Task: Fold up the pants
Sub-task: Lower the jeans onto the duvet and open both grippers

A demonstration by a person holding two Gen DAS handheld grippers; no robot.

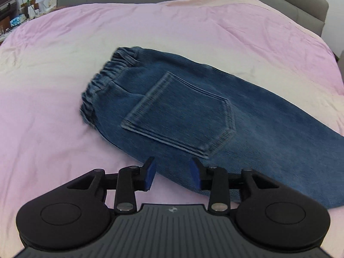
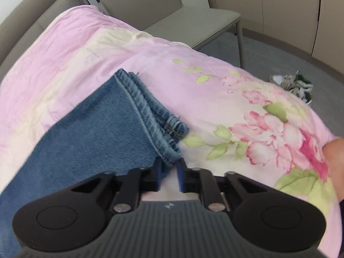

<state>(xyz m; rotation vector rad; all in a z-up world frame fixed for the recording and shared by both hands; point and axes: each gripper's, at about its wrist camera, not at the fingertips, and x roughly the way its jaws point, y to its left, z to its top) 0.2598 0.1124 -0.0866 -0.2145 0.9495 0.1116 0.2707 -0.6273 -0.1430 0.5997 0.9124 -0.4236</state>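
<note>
Because the pants (image 2: 90, 133) lay halved lengthwise on the bed (image 1: 53, 86), the right gripper (image 2: 168, 176) pinched their hem corner while the left gripper (image 1: 173, 172) hung spread beside the back pocket (image 1: 180, 116), probably for the next fold.

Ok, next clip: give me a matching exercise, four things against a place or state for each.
Things:
1. left gripper
2. right gripper
3. waistband
4. chair

States:
A. beside the bed
B. closed on the jeans' hem corner
C. elasticated, at the jeans' far end
D. open over the jeans' near edge

Pairs: 1-D, 2-B, 3-C, 4-A
</note>
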